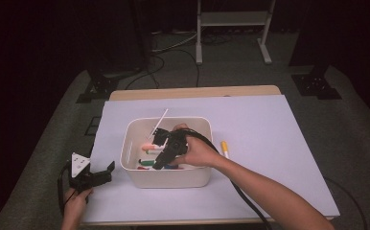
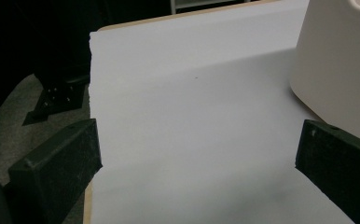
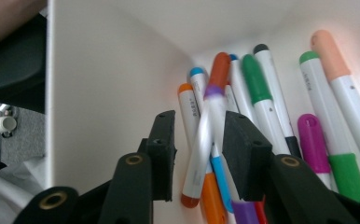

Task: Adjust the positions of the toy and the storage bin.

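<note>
Markers [image 3: 262, 93] mostly lie in bin [image 1: 131, 143]; one yellow marker [image 1: 225, 148] left on worktop [image 1: 279, 139], off bin's right side. R claw [image 3: 199, 144] inside bin, jaws apart, purple-capped marker [image 3: 205, 135] loose between. L claw [image 2: 197, 158] apart, empty, at worktop's left edge.

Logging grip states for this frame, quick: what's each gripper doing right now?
Left gripper: open, nothing between the jaws, resting at the table's left edge.
Right gripper: open inside the bin, jaws either side of a blurred marker, not clamping it.

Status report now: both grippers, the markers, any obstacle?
Right gripper open inside bin, purple-capped marker loose between jaws. Left gripper open, beside bin. One yellow marker outside. No obstacle.
</note>
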`<action>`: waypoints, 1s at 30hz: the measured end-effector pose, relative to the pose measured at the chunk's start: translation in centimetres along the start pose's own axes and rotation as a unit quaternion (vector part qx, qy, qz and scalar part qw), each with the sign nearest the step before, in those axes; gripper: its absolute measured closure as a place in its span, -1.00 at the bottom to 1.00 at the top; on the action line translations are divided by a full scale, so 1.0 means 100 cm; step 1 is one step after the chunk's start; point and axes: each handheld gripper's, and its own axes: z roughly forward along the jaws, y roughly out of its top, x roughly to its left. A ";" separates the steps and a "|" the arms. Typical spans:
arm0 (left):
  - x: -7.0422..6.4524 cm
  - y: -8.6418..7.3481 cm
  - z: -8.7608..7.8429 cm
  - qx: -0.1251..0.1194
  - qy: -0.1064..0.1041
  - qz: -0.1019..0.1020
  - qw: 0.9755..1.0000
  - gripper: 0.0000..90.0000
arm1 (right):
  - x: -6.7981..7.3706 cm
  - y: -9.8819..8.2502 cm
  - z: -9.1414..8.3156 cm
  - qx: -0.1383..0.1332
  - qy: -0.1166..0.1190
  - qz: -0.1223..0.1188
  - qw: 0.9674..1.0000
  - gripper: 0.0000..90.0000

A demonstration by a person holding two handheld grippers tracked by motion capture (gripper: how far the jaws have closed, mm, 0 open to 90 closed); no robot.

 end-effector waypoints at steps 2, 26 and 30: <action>0.000 0.000 0.000 0.000 0.000 0.000 1.000 -1.00 | 0.000 -0.002 -0.008 -0.012 -0.002 0.001 1.000 0.33; -0.001 0.000 0.000 0.003 0.002 0.001 1.000 -1.00 | -0.007 -0.067 -0.117 -0.130 -0.064 0.058 0.988 -0.01; -0.001 0.000 0.000 0.003 0.002 0.001 1.000 -1.00 | -0.010 -0.082 -0.128 -0.141 -0.075 0.065 0.985 -0.03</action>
